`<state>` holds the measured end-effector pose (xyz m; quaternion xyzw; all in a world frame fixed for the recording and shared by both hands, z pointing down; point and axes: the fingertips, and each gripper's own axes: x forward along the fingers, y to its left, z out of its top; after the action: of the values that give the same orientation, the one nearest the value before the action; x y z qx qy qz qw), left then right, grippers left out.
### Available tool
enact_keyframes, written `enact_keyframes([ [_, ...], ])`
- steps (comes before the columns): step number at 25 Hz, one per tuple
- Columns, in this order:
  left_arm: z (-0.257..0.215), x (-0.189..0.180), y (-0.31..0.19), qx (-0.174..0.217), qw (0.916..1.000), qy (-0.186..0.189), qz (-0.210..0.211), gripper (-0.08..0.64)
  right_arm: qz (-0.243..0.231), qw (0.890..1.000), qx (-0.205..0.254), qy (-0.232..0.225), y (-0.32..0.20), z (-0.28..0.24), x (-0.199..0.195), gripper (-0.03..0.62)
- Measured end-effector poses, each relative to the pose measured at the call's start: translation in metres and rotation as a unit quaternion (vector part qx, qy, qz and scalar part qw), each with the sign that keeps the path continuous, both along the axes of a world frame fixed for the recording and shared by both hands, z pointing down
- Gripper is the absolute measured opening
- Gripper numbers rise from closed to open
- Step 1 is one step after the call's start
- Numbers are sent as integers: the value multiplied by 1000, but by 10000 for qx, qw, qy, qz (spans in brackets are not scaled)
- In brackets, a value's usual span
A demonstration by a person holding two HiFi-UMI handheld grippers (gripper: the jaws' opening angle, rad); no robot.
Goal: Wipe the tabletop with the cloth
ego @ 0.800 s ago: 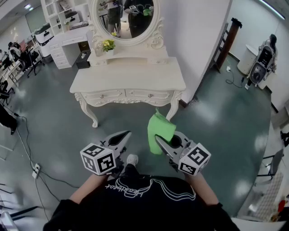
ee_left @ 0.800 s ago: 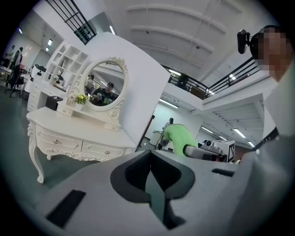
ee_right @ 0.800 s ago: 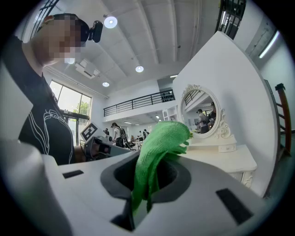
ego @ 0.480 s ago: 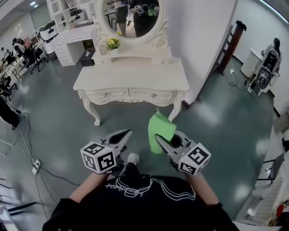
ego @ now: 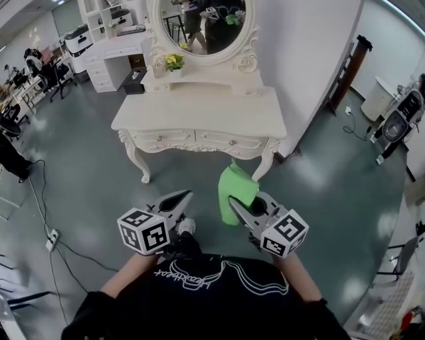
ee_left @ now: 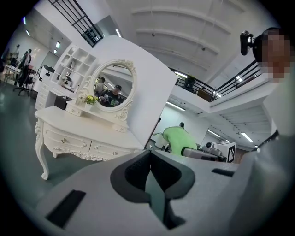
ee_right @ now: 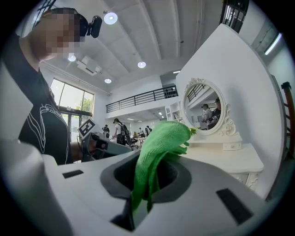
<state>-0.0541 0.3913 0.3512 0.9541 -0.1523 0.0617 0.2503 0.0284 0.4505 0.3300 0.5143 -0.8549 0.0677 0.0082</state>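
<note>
A green cloth (ego: 235, 192) stands up out of my right gripper (ego: 236, 205), which is shut on it; in the right gripper view the cloth (ee_right: 159, 147) is pinched between the jaws and flops over the top. My left gripper (ego: 182, 196) is shut with nothing in it, its jaws meeting in the left gripper view (ee_left: 150, 177). Both are held over the floor, short of the white dressing table (ego: 199, 113). Its tabletop (ee_right: 235, 161) shows to the right beyond the cloth. The cloth (ee_left: 179, 138) also appears right of the table in the left gripper view.
An oval mirror (ego: 202, 20) and a small pot of yellow flowers (ego: 174, 64) stand at the back of the table against a white wall. White drawer units (ego: 109, 50) lie far left, cables (ego: 46, 226) on the floor at left, a stand (ego: 348, 70) at right.
The dressing table has come lower and nearer in the head view as the person steps toward it. Both grippers keep their pose, the cloth still held.
</note>
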Motion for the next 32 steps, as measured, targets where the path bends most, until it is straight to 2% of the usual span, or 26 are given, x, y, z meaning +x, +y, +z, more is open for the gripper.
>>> enact_keyframes([
  [7,21,0,-49,-142,9998,34,-130,5,-140,9996,-244,-76,-53,26,0,55],
  [13,28,-16,-120,-212,9994,40,-277,5,-298,9991,-285,-98,-128,29,-15,55],
  [23,26,-40,-300,-348,9988,-105,-332,5,-239,9972,-671,-220,-307,37,-33,57],
  [32,31,-87,-454,-448,9970,-151,-613,5,-90,9960,-842,-272,-455,35,-57,57],
])
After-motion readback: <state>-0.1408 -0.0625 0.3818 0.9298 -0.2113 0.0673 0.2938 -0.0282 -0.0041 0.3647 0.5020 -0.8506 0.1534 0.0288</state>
